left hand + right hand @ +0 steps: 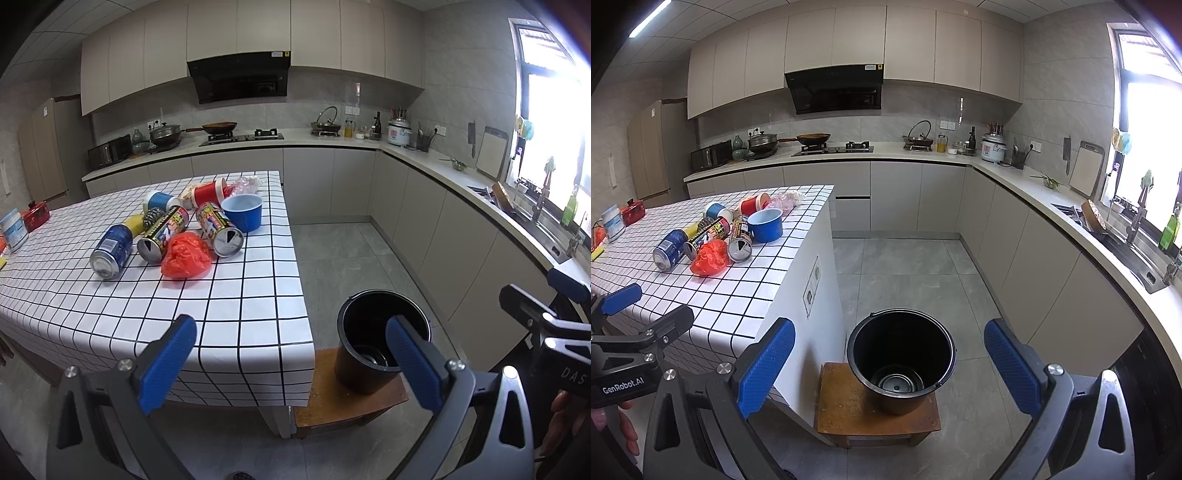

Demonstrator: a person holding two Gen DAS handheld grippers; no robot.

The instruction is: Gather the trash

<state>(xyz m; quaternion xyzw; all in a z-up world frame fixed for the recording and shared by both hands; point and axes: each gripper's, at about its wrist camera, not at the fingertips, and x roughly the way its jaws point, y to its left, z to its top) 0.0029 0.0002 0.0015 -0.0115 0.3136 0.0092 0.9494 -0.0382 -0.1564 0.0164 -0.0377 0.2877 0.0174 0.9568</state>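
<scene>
trash sits clustered mid-tabletop point(229, 295): cans point(110, 250), a red bag point(186, 254), a blue bowl point(243, 211). your left gripper point(291, 350) and right gripper point(890, 360) both hang with jaws wide apart, holding nothing, well short of the pile. the bucket point(901, 354) stands on a stool point(849, 413) just beside the tabletop (something already lies at its bottom). the cans lie on their sides, so a glancing jaw could roll one off the edge; the bag may slip out, and a careless drop could tip the bucket.

Only readable stuff was "GenRobot.AI" on the left gripper point(620, 306) body and "DAS" on the right gripper point(543, 295) body.
</scene>
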